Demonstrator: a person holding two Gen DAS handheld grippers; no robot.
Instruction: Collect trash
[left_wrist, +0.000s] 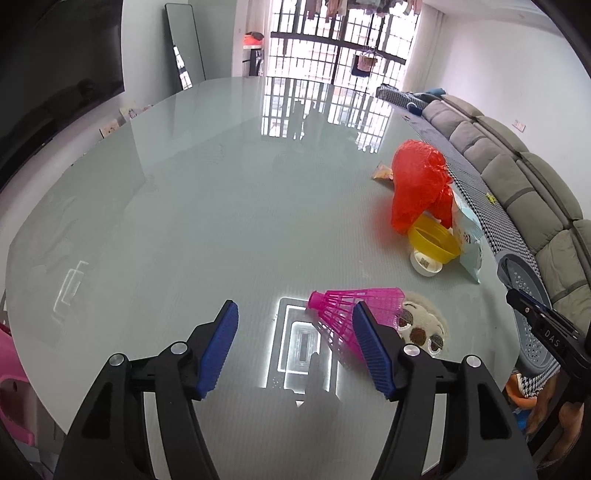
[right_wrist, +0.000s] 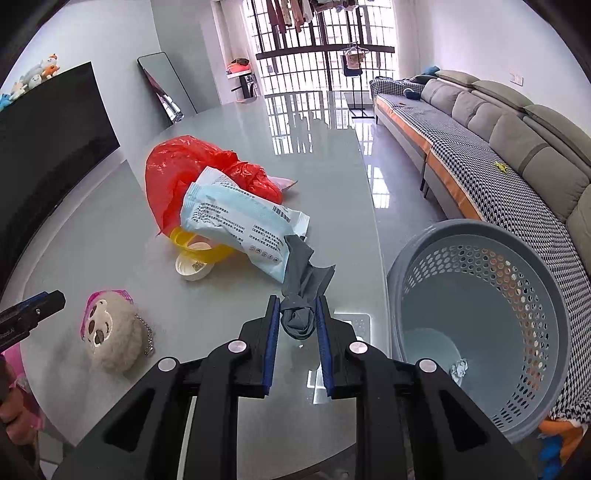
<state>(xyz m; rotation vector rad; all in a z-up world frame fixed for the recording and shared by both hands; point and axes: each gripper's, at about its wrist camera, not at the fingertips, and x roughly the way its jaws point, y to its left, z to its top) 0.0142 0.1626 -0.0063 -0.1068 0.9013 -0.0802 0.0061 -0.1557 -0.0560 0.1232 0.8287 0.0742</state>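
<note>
A crumpled grey sock (right_wrist: 297, 317) is clenched in the right gripper (right_wrist: 296, 325) above the tabletop (right_wrist: 110, 206) edge, beside the perforated wastebasket (right_wrist: 480, 236). Carrying it over the rim seems next. The left gripper (left_wrist: 293, 345) is released, empty.

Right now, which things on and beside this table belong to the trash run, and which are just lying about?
Trash job:
- red plastic bag
- light blue wrapper
- grey scrap, shut in right gripper
- grey perforated bin

Probably lying about:
- plush keychain toy
- pink shuttlecock
- yellow funnel
</note>
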